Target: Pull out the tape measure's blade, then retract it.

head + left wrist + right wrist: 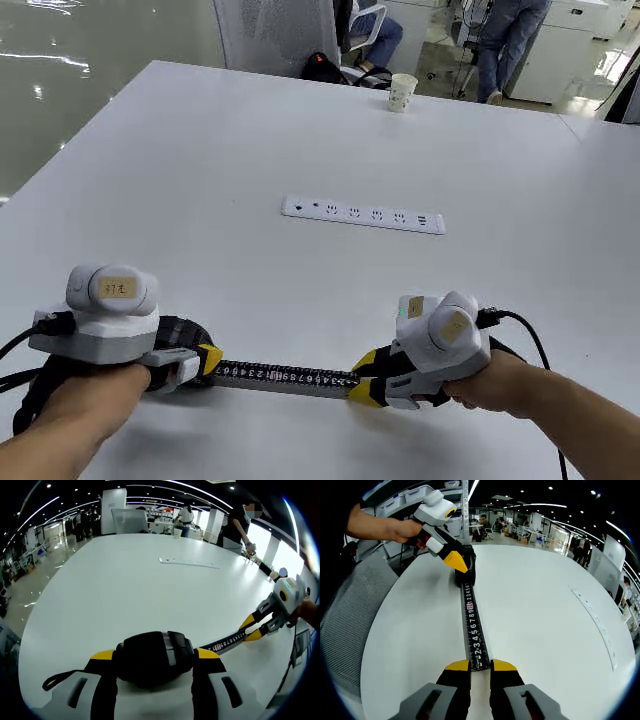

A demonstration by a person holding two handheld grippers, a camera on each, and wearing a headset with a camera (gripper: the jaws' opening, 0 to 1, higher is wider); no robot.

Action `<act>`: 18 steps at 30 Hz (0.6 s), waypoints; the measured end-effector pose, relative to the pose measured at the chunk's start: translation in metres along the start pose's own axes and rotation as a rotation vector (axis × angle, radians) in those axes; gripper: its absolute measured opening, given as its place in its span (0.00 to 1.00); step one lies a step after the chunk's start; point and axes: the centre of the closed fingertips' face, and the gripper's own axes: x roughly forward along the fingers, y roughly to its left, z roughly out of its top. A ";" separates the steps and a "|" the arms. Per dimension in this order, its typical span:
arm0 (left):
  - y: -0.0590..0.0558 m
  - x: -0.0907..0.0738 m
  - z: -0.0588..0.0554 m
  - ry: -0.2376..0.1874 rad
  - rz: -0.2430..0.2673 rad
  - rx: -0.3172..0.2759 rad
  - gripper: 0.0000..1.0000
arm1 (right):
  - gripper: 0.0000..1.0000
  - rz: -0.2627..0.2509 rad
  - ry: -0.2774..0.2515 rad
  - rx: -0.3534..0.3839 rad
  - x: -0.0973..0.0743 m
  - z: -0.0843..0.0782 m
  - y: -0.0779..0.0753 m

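The left tongs (205, 360) clamped the round black tape-measure case (183, 330); the right tongs (362, 378) pinched its numbered black blade (285, 377) over the white worktop (300, 130).

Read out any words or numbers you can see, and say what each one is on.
"2 3 4 5 6 7 8 9", further digits beyond: scale on the blade, running from the tape measure case in the left tool to the right tool.
Yellow label on the left tool: marks too blurred to read.
Yellow sticker on the right tool: too blurred to read.
Paper cup: print too small to read.
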 end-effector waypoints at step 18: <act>0.001 0.001 0.000 0.003 -0.005 0.003 0.55 | 0.10 0.003 -0.013 0.001 0.011 0.012 0.003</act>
